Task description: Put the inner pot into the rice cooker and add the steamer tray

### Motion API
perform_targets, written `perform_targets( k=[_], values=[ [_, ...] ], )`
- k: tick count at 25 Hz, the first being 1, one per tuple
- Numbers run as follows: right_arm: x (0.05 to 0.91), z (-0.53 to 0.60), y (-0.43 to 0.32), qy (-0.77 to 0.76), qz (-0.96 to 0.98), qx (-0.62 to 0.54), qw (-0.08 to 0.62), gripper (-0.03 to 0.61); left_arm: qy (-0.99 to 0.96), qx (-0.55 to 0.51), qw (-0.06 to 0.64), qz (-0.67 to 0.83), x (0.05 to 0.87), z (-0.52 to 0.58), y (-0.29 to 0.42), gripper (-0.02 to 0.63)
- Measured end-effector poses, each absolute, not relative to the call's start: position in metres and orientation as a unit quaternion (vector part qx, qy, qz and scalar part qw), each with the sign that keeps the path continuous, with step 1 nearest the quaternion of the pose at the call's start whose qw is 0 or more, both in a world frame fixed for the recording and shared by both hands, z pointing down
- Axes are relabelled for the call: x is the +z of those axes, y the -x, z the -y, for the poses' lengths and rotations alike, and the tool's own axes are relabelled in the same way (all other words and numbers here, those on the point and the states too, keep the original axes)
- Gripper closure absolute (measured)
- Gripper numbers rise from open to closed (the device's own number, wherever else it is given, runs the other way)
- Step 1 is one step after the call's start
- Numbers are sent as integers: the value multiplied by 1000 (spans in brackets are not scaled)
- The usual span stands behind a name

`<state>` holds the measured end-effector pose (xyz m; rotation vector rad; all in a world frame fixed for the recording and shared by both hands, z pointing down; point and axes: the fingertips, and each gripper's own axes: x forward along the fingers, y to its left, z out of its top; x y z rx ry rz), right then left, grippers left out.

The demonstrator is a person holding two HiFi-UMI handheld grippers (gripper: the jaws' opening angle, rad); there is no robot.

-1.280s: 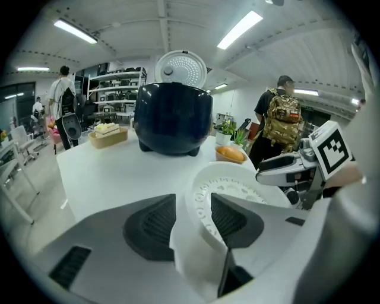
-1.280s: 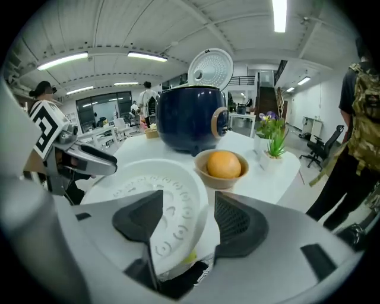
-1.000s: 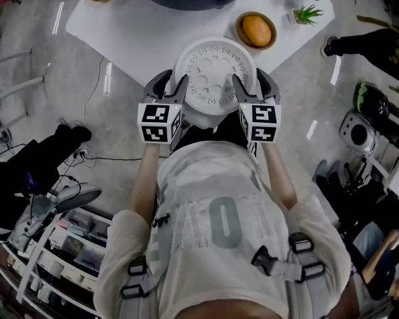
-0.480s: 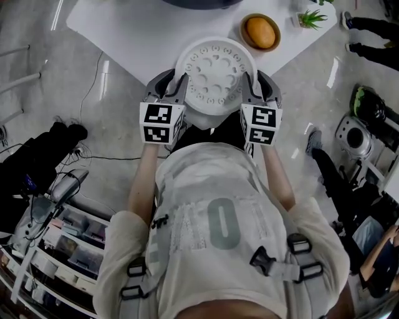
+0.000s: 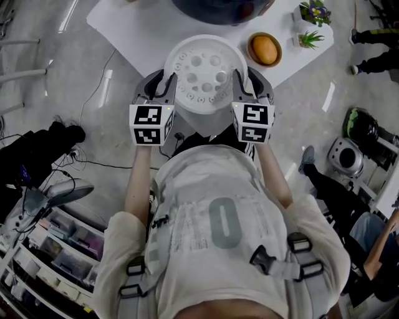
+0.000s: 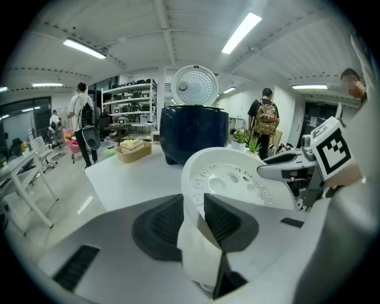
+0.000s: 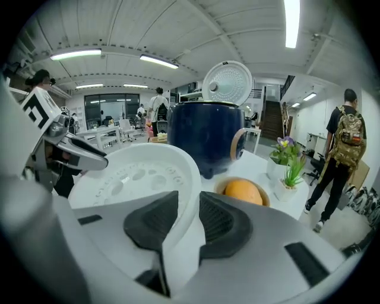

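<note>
A white steamer tray [image 5: 204, 75] with round holes hangs above the white table [image 5: 137, 31], held by its rim from both sides. My left gripper [image 5: 167, 84] is shut on the tray's left rim [image 6: 237, 178]; its jaws have just been closing, with the rim between the pads [image 6: 221, 218]. My right gripper [image 5: 240, 81] grips the right rim [image 7: 148, 172] the same way, its jaws also just closed on it. Beyond the tray stands the dark blue rice cooker [image 5: 218, 9] with its lid [image 6: 194, 86] raised. Whether the inner pot is inside is hidden.
A bowl with an orange [image 5: 265, 50] sits right of the tray, close to my right gripper. Two small potted plants [image 5: 310, 38] stand at the table's right corner. Cables and storage racks [image 5: 56, 243] lie on the floor at left; people stand at right.
Both grippers have closed on the tray's rim and raised it off the table. The tray now sits nearer the rice cooker, which shows more at the top of the head view.
</note>
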<state>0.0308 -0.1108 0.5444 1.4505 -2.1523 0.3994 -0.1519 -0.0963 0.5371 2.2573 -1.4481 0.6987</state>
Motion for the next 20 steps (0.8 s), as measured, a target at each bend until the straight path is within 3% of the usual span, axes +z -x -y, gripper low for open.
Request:
perform_targets(
  k=[10, 20],
  values=[
    [473, 153, 23, -505, 832, 92, 211, 462, -775, 203, 113, 588, 458, 125, 204, 505],
    [341, 226, 52, -505, 852, -11, 136, 460, -761, 136, 8, 634, 327, 189, 232, 509]
  ],
)
